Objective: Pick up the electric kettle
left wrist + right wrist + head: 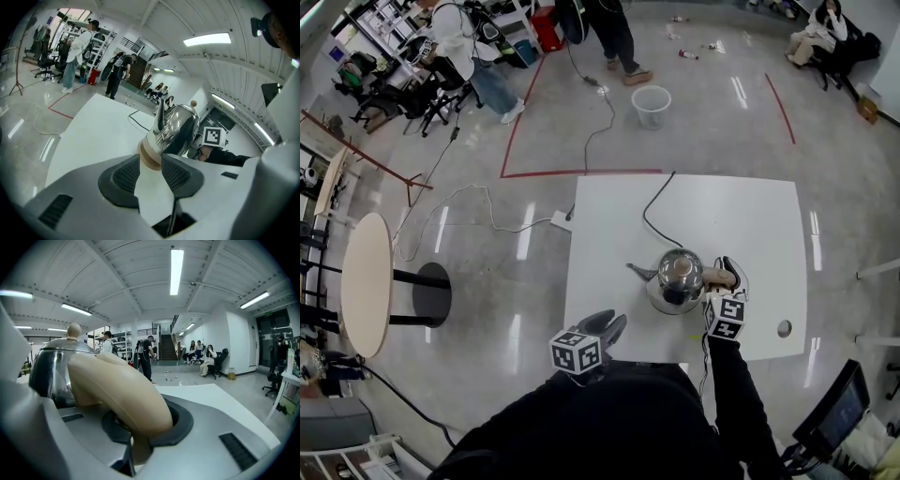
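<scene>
Head view puts your left gripper [612, 325] at the near edge of the white table [750, 216], short of the kettle [675, 279]. Its jaws stand apart with nothing between them. I judge it a spare hand, kept clear of the lift. At the middle of the table, the steel kettle has its spout toward your left, and its cord [645, 214] trails off the far edge, so mind that slack when the kettle rises. On the right, your right gripper [725, 274] reaches in from the side because the beige handle [119, 387] arches out that way. Right gripper view shows its pads clamped across that handle, a hold that should carry the weight. Whether the base has cleared the table, I cannot tell.
</scene>
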Tool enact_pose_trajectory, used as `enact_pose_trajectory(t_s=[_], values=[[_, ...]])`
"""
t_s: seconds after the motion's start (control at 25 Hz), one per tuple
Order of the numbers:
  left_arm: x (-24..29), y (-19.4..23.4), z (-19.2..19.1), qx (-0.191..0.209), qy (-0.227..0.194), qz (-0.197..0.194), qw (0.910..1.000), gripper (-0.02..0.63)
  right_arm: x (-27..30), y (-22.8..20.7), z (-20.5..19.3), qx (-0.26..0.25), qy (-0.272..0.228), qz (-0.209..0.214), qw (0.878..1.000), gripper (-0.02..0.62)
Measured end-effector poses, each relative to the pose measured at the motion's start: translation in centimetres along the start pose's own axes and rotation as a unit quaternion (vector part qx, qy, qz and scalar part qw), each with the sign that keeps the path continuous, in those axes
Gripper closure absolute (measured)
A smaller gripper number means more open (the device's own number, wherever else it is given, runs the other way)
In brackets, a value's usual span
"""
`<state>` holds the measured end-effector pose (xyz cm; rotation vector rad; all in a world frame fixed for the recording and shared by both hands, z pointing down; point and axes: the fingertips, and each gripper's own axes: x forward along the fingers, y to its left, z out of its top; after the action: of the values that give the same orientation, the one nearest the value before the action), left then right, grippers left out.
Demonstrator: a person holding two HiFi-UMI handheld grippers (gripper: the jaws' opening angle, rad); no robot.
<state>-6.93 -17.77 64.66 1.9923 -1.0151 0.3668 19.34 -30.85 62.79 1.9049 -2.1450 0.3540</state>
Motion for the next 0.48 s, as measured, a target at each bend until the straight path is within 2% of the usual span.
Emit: enact_pose_trajectory(t_s=[0.28,0.48], values=[[0.8,0.1,0.6,-0.006,-0.002,-0.012,0.9999,0.448,-1.6,-0.3,1.5,0.051,-0.001,0.003,0.999,0.543],[1.4,-0.1,0.8,-0.013,-0.004,-0.023,0.9996,0.449,-3.9,-1.1,4.6,0.069,-0.016,0.002,0.997,0.543]])
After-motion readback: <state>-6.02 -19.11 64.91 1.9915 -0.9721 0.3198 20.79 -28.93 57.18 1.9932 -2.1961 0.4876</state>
